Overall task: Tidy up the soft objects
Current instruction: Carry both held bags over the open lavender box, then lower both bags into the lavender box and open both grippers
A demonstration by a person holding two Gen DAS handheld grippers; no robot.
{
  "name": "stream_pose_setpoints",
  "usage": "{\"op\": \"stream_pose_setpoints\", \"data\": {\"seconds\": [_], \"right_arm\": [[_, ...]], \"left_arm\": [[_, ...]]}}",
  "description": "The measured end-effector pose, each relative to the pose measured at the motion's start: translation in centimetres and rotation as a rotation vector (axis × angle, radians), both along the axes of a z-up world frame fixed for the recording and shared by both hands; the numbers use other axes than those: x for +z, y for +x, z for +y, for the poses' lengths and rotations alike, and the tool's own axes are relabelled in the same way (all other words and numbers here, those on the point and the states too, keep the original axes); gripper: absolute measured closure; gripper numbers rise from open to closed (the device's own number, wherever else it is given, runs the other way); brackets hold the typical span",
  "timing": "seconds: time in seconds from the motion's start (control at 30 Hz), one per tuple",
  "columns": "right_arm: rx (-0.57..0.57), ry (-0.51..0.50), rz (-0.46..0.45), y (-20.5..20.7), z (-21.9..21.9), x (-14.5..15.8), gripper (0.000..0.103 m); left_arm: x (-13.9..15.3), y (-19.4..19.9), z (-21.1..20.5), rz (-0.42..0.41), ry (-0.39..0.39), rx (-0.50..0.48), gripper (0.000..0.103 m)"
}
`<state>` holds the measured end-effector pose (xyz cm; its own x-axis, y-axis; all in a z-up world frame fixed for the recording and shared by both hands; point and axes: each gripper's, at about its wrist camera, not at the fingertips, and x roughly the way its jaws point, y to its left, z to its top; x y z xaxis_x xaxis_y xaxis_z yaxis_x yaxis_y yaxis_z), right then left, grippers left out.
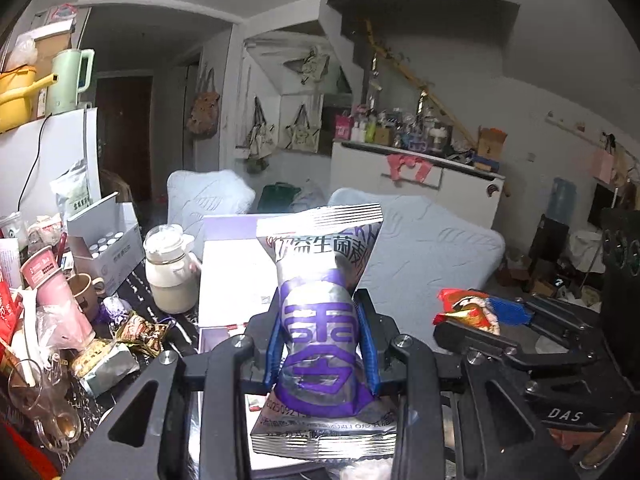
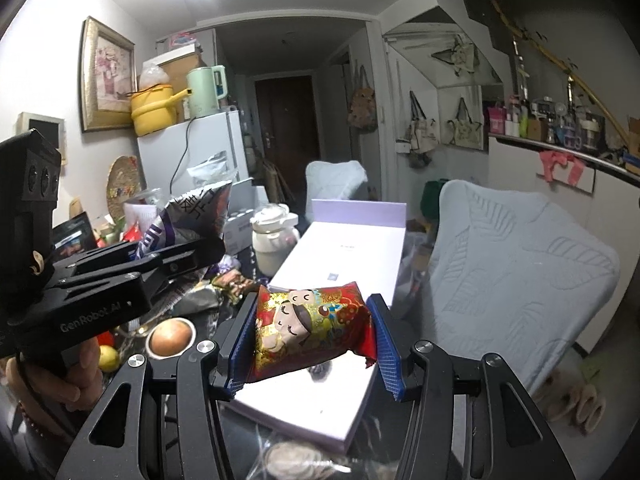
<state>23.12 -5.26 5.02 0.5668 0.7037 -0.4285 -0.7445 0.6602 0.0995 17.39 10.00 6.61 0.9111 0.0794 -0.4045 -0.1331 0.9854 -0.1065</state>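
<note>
My left gripper (image 1: 322,344) is shut on a silver and purple snack packet (image 1: 320,320), held upright above the white box (image 1: 236,276). The same packet (image 2: 188,220) shows in the right wrist view, clamped in the left gripper (image 2: 180,252). My right gripper (image 2: 312,336) is shut on a red and gold snack packet (image 2: 308,328) with a cartoon face, held above the white open box (image 2: 344,248). In the left wrist view the right gripper (image 1: 480,316) holds that red packet (image 1: 468,312) at the right.
A cluttered dark table at the left holds a cream kettle (image 1: 170,272), cups, a glass (image 1: 44,412), gold wrapped snacks (image 1: 140,332) and a carton of bottles (image 1: 108,248). Two pale blue covered chairs (image 2: 520,264) stand to the right and behind.
</note>
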Motion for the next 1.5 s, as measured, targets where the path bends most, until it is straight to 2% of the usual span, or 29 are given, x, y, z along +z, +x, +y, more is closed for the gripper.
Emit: {"op": "stream_pose_setpoints", "data": {"seconds": [0.3,0.6,0.77,1.07,1.5], "right_arm": [[-0.028,-0.038,0.028,4.1,3.2,-2.2,0.051],[-0.030,-0.095,0.037,7.1,5.9,-2.9,0.051],[-0.020,-0.150,0.059,7.9,7.6,-4.4,0.051],[0.001,-0.220,0.135,9.6,9.5,-7.5,0.051],[-0.023,-0.275,0.200,12.3,10.8,-10.6,0.051]], "left_arm": [[-3.5,5.1,3.8,0.114,0.005,0.041,0.071],[-6.1,7.9,6.0,0.198,0.030,0.087,0.071],[-7.7,9.0,6.3,0.254,0.047,0.094,0.071],[-10.3,10.6,7.3,0.336,0.022,0.101,0.071],[-14.1,12.6,8.0,0.436,0.015,0.126,0.071]]}}
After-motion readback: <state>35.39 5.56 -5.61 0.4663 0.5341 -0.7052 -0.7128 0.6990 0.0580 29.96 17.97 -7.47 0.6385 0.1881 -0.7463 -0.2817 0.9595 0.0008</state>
